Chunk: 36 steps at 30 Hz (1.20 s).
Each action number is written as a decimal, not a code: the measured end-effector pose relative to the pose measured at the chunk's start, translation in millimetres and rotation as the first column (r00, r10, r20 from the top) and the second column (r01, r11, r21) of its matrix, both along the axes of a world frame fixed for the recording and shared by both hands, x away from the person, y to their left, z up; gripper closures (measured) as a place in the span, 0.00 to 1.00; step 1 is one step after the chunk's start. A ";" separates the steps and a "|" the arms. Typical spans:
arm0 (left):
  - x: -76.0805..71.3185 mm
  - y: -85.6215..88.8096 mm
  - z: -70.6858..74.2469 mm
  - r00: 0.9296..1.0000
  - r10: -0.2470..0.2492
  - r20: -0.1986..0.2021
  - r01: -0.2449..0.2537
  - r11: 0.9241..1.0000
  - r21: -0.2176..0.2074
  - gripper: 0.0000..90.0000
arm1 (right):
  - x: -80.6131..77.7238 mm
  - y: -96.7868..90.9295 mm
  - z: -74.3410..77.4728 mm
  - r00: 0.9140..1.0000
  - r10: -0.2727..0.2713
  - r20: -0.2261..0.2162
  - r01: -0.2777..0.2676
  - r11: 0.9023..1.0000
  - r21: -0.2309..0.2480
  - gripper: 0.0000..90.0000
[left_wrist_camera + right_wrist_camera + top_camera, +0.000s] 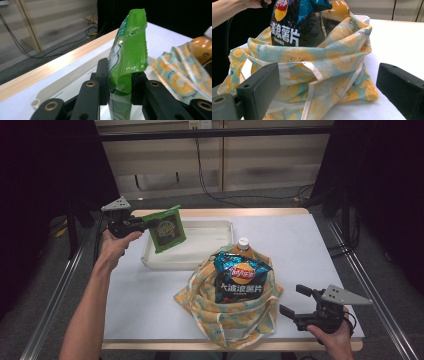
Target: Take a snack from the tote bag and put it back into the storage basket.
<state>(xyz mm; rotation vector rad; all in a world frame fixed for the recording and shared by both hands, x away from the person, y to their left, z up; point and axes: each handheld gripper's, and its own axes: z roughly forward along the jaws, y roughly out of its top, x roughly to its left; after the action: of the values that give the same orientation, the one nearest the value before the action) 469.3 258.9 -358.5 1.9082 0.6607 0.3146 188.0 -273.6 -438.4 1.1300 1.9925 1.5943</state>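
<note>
Above the white tray [150, 257] at far left, the left gripper [145, 224] clamped the green packet [167, 228], clear for transfer; the right gripper [296, 304] waited wide beside the tote bag [227, 312] on the bench [310, 250].

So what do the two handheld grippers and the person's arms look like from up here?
Both are black two-jaw tools. The left gripper and the right gripper each carry a grey three-cornered plate on top. The jaw pads are blocky and matte black, on linkage arms with brass-coloured pivot bushings. The person's forearms are bare, with no sleeves in view.
</note>
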 end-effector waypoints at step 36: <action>49.3 -4.4 -46.9 0.998 0.068 -0.016 -0.067 0.995 0.071 0.82 | 1.5 2.5 -1.5 0.999 0.045 -0.013 -0.045 0.999 -0.012 0.07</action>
<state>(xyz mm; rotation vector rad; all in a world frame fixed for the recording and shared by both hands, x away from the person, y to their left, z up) 518.6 254.5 -405.4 1.9608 0.7363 0.3676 189.5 -271.1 -439.8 1.1014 2.0461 1.5988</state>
